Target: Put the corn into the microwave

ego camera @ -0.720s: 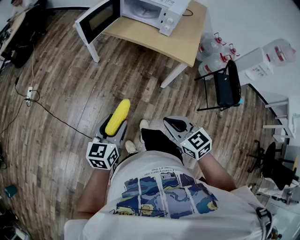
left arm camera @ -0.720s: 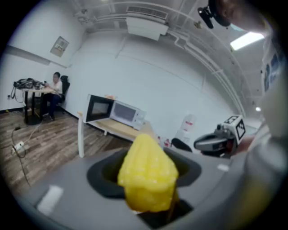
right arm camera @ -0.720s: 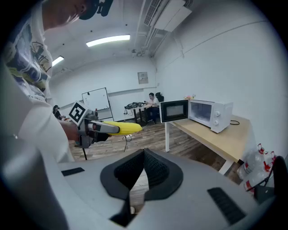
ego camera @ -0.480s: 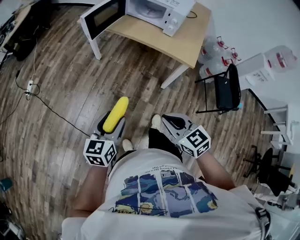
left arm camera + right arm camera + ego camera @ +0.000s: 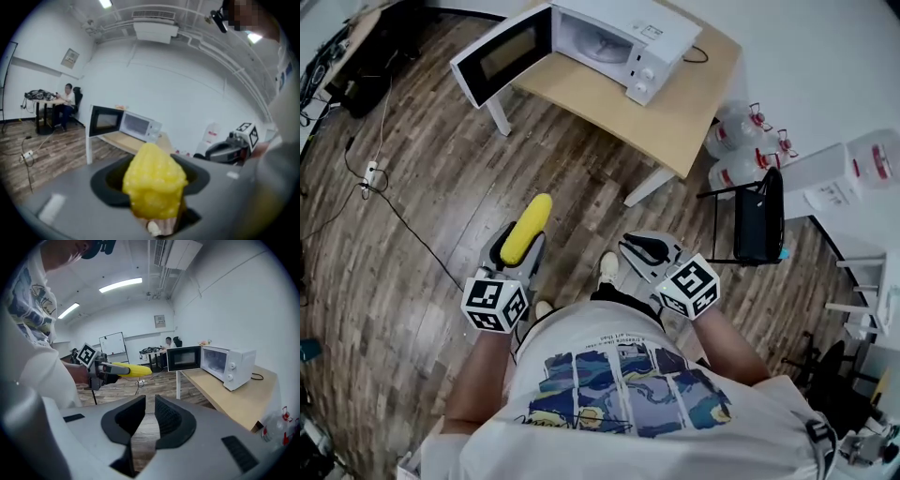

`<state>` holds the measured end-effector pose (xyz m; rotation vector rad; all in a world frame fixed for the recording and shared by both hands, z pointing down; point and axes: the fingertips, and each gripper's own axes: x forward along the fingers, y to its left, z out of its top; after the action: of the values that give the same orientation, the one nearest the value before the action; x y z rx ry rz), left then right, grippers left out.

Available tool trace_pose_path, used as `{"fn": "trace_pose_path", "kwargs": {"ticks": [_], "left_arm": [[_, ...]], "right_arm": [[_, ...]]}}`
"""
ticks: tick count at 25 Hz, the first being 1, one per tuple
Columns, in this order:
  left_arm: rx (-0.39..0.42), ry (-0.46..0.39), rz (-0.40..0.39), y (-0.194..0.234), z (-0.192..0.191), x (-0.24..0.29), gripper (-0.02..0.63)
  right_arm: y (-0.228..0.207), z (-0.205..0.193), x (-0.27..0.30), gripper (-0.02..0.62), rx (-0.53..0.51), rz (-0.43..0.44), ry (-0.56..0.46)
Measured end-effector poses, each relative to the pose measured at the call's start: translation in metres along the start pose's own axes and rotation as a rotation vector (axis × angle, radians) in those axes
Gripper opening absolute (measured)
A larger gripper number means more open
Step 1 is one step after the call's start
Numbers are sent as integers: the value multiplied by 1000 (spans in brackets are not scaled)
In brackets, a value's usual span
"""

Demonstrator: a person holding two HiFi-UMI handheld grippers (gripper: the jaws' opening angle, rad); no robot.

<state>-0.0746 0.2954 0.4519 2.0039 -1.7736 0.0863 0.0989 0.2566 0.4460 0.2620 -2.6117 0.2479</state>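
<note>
left gripper [image 5: 517, 251] fingers are gripping the corn [image 5: 528, 225] at its base, tip aiming at the far microwave [image 5: 609, 42], its door [image 5: 502, 54] open for loading; right gripper [image 5: 642, 251] fingers barely apart, empty.

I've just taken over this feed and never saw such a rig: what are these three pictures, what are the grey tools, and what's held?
No robot here: a person carries a hand-held claw in each hand. One camera on the head looks down; one rides each claw. The left claw is clamped on a yellow corn cob; the right claw is empty, with a narrow gap. Ahead, a white microwave stands door open on a wooden table.
</note>
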Motion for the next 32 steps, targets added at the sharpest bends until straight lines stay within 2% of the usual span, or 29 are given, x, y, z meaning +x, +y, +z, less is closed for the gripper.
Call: {"fn": "trace_pose_path", "kwargs": {"ticks": [2, 5, 13, 20, 23, 27, 32], "left_arm": [[10, -1, 16, -7, 13, 27, 256], [11, -9, 36, -16, 31, 69, 256], [-16, -47, 127, -18, 69, 161, 255], [17, -45, 144, 13, 103, 230, 255], [27, -45, 131, 36, 116, 267, 255], [73, -37, 100, 67, 138, 323, 255], [131, -13, 48, 105, 172, 393, 255]], "right_arm": [[-33, 2, -6, 89, -9, 10, 3], [-80, 2, -20, 104, -2, 6, 3], [-176, -14, -50, 104, 52, 3, 16], [-223, -11, -37, 97, 133, -28, 4], [-243, -6, -28, 97, 153, -73, 9], [-279, 6, -16, 97, 216, -181, 12], [-315, 38, 8, 97, 288, -276, -2]]}}
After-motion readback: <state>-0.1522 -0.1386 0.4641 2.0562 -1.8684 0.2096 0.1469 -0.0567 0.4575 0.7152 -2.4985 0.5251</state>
